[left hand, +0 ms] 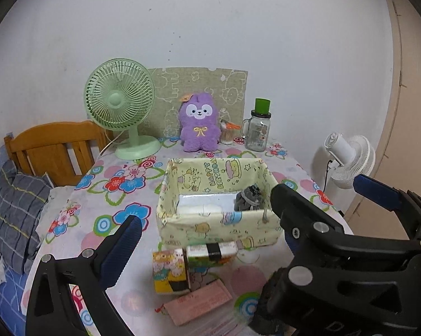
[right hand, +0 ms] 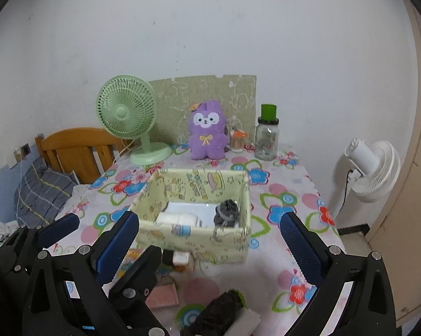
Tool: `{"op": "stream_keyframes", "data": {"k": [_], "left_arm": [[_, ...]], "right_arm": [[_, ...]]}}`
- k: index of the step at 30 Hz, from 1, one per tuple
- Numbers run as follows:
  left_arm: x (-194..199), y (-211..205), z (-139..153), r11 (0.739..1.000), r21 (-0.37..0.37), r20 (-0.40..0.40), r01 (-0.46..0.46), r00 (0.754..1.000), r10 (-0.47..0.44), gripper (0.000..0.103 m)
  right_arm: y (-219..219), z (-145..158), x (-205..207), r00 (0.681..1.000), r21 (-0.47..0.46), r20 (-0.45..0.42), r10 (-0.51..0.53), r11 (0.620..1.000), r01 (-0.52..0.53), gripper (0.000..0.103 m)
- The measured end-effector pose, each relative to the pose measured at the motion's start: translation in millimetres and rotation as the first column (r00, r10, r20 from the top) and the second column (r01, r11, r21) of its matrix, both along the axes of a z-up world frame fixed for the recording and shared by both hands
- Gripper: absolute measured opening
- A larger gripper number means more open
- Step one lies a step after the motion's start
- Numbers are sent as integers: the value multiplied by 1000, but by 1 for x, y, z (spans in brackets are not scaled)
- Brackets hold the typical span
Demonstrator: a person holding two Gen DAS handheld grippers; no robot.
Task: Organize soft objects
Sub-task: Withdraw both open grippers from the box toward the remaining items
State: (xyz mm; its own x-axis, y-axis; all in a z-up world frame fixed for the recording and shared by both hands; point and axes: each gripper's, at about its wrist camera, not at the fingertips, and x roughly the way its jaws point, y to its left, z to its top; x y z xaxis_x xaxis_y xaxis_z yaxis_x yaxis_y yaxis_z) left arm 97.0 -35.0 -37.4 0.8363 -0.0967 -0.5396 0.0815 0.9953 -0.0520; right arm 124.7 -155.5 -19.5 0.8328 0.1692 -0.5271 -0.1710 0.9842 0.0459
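Where a floral cloth (right hand: 291,179) covers the table, a fabric box (right hand: 199,238) sits before a white wall (right hand: 210,28); both grippers, left (left hand: 207,240) and right (right hand: 210,246), gape empty.

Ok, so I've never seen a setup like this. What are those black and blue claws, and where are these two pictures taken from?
The claws are hand-held two-finger grippers, one in each of a person's hands, each with a wide-angle camera looking along its fingers. One picture is from the left gripper, the other from the right gripper; each also catches the other at its edge. Both are open and hold nothing. On the flowered table sits a fabric box holding a grey pouch. Behind it stand a purple plush toy, a green fan and a glass jar; small cartons lie in front.
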Motion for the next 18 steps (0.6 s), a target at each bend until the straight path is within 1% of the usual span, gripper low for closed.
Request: {"op": "stream_keyframes", "data": {"k": [4, 11, 18], "left_arm": [[-10, 1, -9, 1000, -10, -9, 1, 1000, -1, 103], [-21, 1, -30, 1000, 10, -17, -18, 1000, 18, 103], [-29, -1, -49, 1000, 8, -45, 2, 999, -1, 102]], "right_arm": [[0, -8, -12, 1000, -7, -1, 7, 1000, -7, 102], [1, -30, -26, 1000, -19, -25, -2, 1000, 1, 102], [-2, -51, -32, 998, -16, -60, -7, 1000, 6, 102]]}}
